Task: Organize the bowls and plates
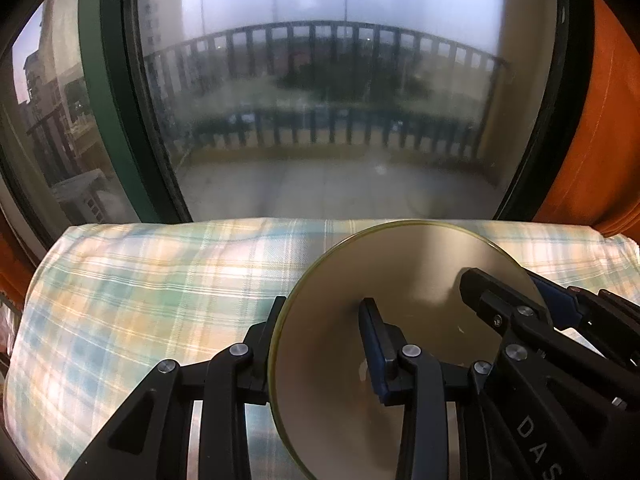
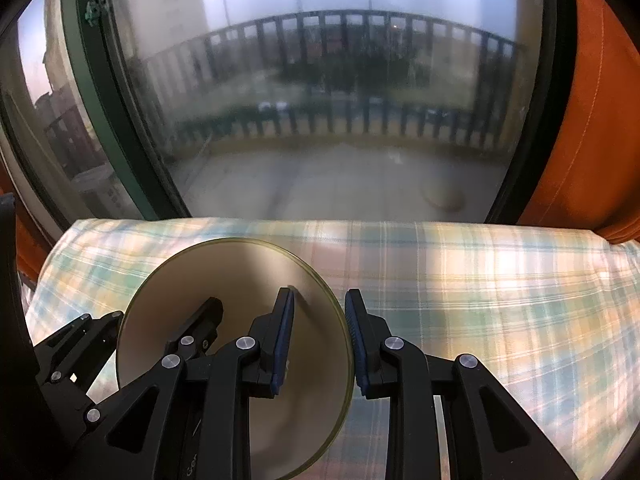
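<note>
Bowl sits over the plaid bed, by the window. Left hand-held gripper and right hand-held gripper each pinch opposite rim walls, one finger inside, one outside. Two-sided grip likely keeps it level for lifting.

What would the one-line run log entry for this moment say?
left gripper: shut on plate rim | right gripper: shut on opposite rim | plate over plaid cloth

Beige bowl, yellow-green rim, tilted on edge above plaid bedding.
</note>
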